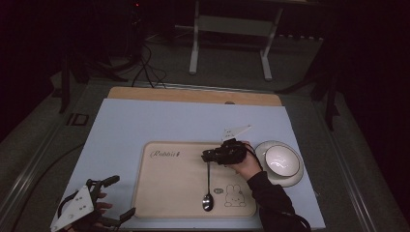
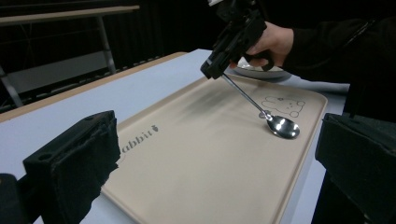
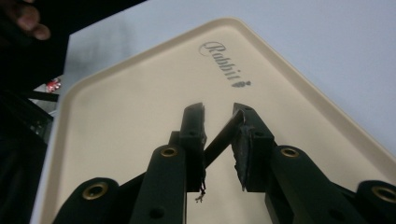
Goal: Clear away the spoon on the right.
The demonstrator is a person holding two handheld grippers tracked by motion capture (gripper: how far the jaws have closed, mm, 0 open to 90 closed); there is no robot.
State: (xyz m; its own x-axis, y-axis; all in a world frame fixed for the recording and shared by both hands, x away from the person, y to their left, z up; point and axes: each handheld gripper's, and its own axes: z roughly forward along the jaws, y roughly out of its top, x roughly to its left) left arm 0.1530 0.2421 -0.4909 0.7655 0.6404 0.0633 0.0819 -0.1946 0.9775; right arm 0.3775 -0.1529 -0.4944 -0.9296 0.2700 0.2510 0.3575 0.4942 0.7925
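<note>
The table [image 1: 145,116] is covered by a pale blue sheet with a wooden edge along its far side. On it lies a beige tray [image 1: 169,193] printed with "Rabbit" at the far left and a small rabbit drawing at the near right. Just right of the tray stands a white bowl [image 1: 282,159] on a plate.

The left gripper [image 1: 118,195] rests at the table's near left corner beside the tray, its jaws wide apart with nothing between them.

The right gripper [image 1: 208,155] hangs over the far middle of the tray, pointing left in the high view. Its jaws stand a little apart; the spoon's handle runs slantwise through the gap, and the pads do not seem to press on it.

The spoon [image 1: 208,186] lies on the tray with its bowl resting near the rabbit drawing, toward the near edge, and its handle [image 2: 243,95] rising to the right gripper [image 2: 212,70].
</note>
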